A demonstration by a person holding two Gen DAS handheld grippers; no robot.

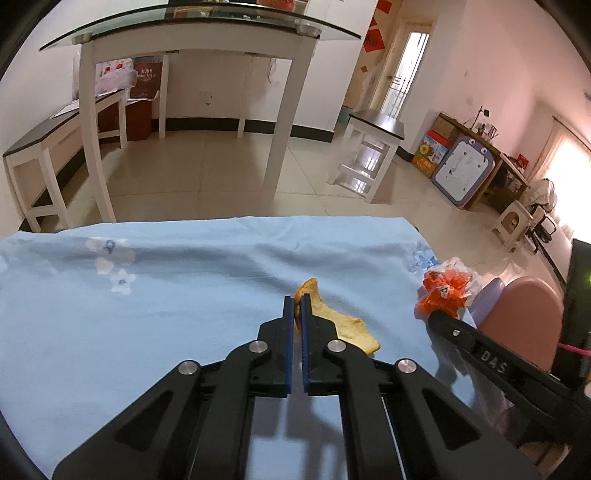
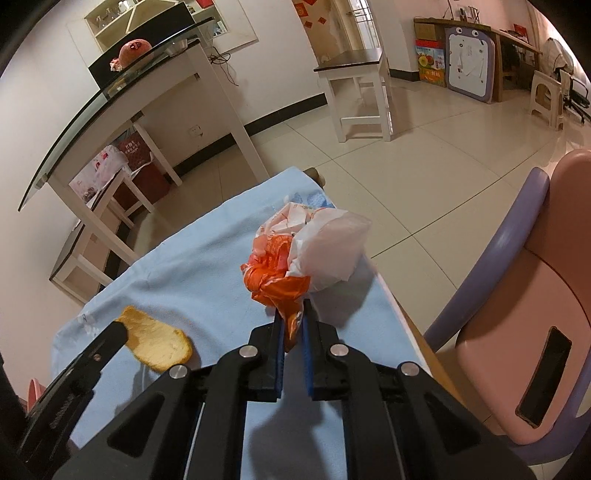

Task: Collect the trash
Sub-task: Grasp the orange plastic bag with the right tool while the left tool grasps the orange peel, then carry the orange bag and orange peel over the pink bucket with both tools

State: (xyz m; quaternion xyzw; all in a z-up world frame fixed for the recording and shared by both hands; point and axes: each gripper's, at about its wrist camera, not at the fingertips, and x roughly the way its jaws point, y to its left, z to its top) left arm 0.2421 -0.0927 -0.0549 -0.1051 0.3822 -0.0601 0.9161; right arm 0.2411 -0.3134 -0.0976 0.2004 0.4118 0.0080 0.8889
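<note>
Trash here is two pieces, both lying on the blue cloth (image 1: 147, 314) that covers the table: a yellow peel (image 1: 343, 325) near the middle and a crumpled orange-and-white bag (image 2: 310, 254) close to the cloth's right edge. Each is already in a grip. The left gripper (image 1: 297, 306) has its jaws pressed together on the upturned end of the peel, while the rest of the peel lies flat on the cloth. The right gripper (image 2: 293, 325) pinches a tail of the orange plastic at the bag's near side; the bag's bulk sits just past the fingertips, and whether it rests on the cloth or hangs clear I cannot tell.

So the picking-up appears half done: both items are seized, but neither looks carried off. No bin is plainly identifiable in either view, so where the trash is meant to go cannot be told. What seems left is lifting both pieces and dropping them wherever the rubbish is gathered. No other litter shows on the cloth.

Beside the table's right edge stands a pink and purple chair (image 2: 535, 295); beyond is tiled floor (image 1: 207, 173) and a glass-topped table (image 1: 184, 33).
</note>
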